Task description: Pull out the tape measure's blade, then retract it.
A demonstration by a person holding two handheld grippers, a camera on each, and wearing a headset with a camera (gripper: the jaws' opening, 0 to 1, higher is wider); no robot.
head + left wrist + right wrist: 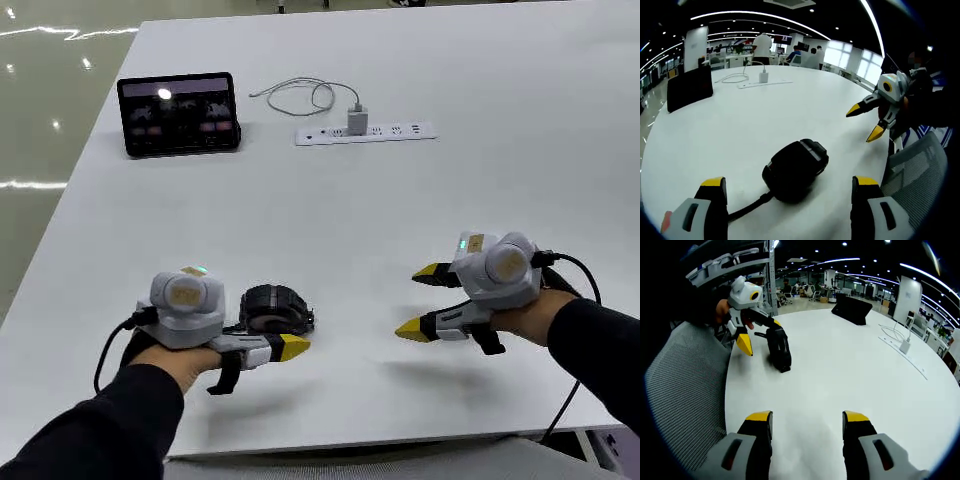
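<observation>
1. The left gripper (790,182) is wide open; the black tape measure (796,169) lies between its 2 jaws on the table (400,200).
2. The right gripper (807,416) is wide open, empty, well apart from it.

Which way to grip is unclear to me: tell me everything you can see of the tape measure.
The tape measure is a black, rounded case, seemingly rubber-coated plastic, with a raised block on its upper side and a dark strap trailing from it. No blade shows drawn out. It rests on the white table between the left gripper's open jaws, which stand clear of its sides; the strap runs toward one jaw.
</observation>
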